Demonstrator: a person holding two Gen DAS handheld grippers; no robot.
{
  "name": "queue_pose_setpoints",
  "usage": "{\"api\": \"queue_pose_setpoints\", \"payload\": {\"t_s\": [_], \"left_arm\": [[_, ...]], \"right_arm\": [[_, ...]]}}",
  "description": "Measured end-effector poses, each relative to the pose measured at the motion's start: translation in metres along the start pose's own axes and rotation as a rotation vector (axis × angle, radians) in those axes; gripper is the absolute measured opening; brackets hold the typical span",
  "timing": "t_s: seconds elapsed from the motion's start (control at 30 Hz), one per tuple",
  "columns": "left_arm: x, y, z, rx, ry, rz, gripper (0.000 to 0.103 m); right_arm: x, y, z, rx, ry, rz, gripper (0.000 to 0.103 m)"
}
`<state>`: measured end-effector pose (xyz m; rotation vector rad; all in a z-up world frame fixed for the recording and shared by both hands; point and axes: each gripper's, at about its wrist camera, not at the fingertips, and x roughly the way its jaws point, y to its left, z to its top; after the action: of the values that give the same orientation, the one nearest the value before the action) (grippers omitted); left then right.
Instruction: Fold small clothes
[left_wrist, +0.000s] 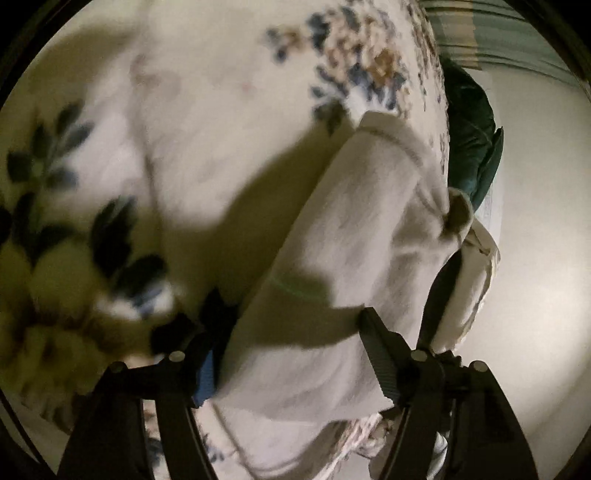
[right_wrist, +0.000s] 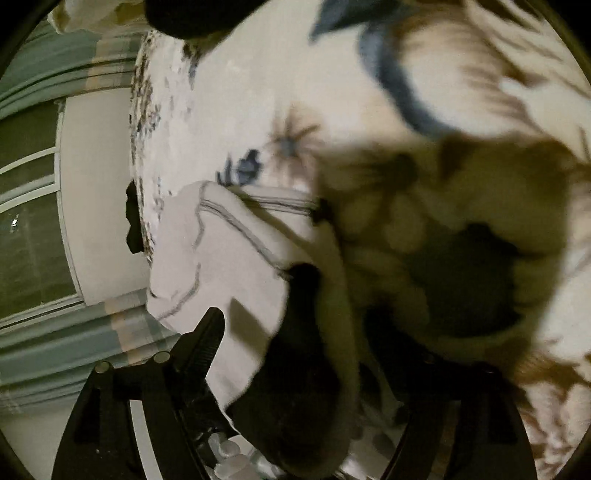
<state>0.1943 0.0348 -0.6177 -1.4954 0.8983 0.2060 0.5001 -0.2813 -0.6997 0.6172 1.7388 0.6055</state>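
A small white garment (left_wrist: 343, 258) with dark stitched seams lies across a floral bedspread (left_wrist: 207, 110). My left gripper (left_wrist: 291, 332) stands wide open, its jaws spread either side of the garment's near end, which fills the gap between them. In the right wrist view the same white garment (right_wrist: 229, 258) lies in front of my right gripper (right_wrist: 295, 343). The left finger (right_wrist: 201, 343) shows beside the cloth. The right finger is hidden in dark shadow and blur. The jaws look spread wide around the garment's edge.
The bedspread (right_wrist: 229, 92) has blue and tan flowers. A dark green cushion (left_wrist: 472, 136) lies at the bed's edge. A pale wall (left_wrist: 535, 221) and striped green curtains (right_wrist: 55, 70) with a window (right_wrist: 29, 229) lie beyond the bed.
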Motion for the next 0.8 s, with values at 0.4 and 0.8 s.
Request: {"api": "queue_pose_setpoints", "payload": {"t_s": [0.4,0.8], "left_arm": [[-0.04,-0.065,-0.003,0.257,-0.058,0.039,0.017],[-0.06,-0.24,0.019,0.509,0.007,-0.083,0.017]], "right_arm": [[-0.026,0.026,-0.036,0.002,-0.117,0.057,0.014],[-0.152,0.114,-0.061,-0.028,-0.368,0.16,0.013]]}}
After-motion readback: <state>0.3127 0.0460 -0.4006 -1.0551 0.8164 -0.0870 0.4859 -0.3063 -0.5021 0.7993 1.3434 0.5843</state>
